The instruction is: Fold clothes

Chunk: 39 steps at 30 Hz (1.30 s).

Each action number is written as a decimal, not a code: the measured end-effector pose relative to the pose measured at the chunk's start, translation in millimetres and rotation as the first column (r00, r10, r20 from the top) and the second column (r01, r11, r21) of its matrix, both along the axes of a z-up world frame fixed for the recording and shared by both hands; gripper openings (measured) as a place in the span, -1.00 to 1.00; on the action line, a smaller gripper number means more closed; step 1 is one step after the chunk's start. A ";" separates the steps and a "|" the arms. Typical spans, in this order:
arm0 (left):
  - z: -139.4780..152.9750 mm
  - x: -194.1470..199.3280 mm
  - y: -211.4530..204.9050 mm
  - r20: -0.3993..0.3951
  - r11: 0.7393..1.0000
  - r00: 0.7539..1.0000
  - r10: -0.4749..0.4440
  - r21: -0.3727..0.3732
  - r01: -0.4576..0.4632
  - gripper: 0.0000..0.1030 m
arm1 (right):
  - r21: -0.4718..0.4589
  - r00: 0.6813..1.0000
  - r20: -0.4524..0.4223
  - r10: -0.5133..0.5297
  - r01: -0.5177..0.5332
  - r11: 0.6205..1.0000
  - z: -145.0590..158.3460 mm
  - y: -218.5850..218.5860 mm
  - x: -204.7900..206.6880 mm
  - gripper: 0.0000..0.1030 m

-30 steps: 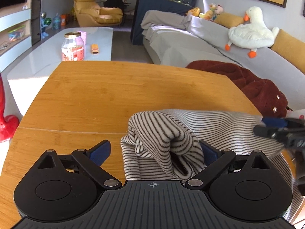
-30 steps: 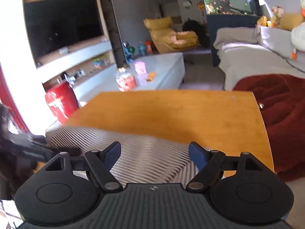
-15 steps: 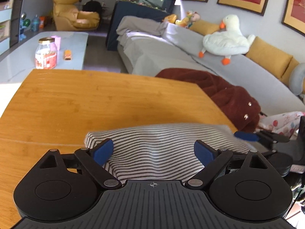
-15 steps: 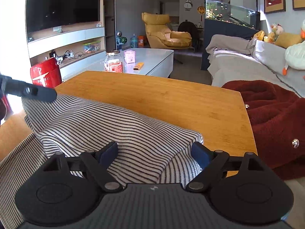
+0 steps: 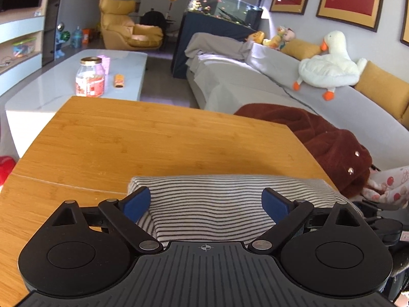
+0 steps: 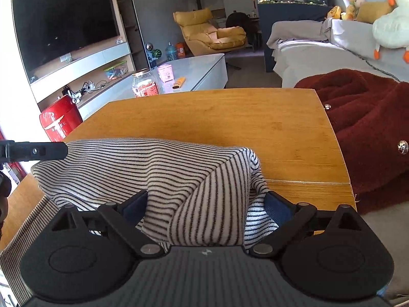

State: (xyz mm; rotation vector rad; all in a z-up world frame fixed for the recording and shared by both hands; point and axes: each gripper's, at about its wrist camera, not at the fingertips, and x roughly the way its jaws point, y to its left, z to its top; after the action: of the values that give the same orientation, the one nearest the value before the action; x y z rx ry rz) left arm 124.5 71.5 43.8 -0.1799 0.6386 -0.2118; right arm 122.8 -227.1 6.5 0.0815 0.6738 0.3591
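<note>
A black-and-white striped garment lies folded near the front edge of the wooden table. It also shows in the right wrist view, bunched up at its right end. My left gripper is open, its blue pads spread wide over the garment. My right gripper is open too, with the cloth bulging between its pads. The left gripper's finger shows at the garment's left corner in the right wrist view.
A dark red fleece garment lies on the grey sofa to the table's right. A glass jar stands on the white coffee table beyond. A red box stands left of the table.
The striped garment has settled from a rolled, lifted bunch into a flatter fold on the table. Both grippers have drawn back toward the table's front edge and stay open.
</note>
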 end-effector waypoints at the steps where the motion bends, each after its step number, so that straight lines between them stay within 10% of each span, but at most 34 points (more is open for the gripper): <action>1: 2.1 0.7 0.9 0.000 1.000 1.000 0.019 0.015 -0.019 0.91 | -0.007 1.000 0.005 -0.002 0.002 1.000 0.0 0.7 -1.1 0.87; 15: -23.1 15.3 14.0 -0.141 0.996 0.990 0.016 -0.083 -0.028 0.90 | 0.014 0.997 0.038 -0.064 0.063 0.998 18.6 -9.5 -17.3 0.84; 20: -25.1 18.3 12.0 -0.144 0.995 0.990 0.006 -0.100 -0.020 0.87 | 0.098 0.999 -0.021 -0.036 0.038 0.994 10.5 -10.0 -13.6 0.26; 39: -24.3 78.3 32.6 -0.118 0.994 0.992 0.045 -0.091 -0.056 0.68 | 0.107 1.000 -0.011 0.012 -0.011 0.994 -4.5 35.7 75.5 0.26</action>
State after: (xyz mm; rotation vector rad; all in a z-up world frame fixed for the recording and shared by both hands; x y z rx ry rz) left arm 202.8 104.1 19.6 -0.3005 0.7388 -0.1836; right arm 198.3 -191.4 1.9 0.1814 0.6663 0.4062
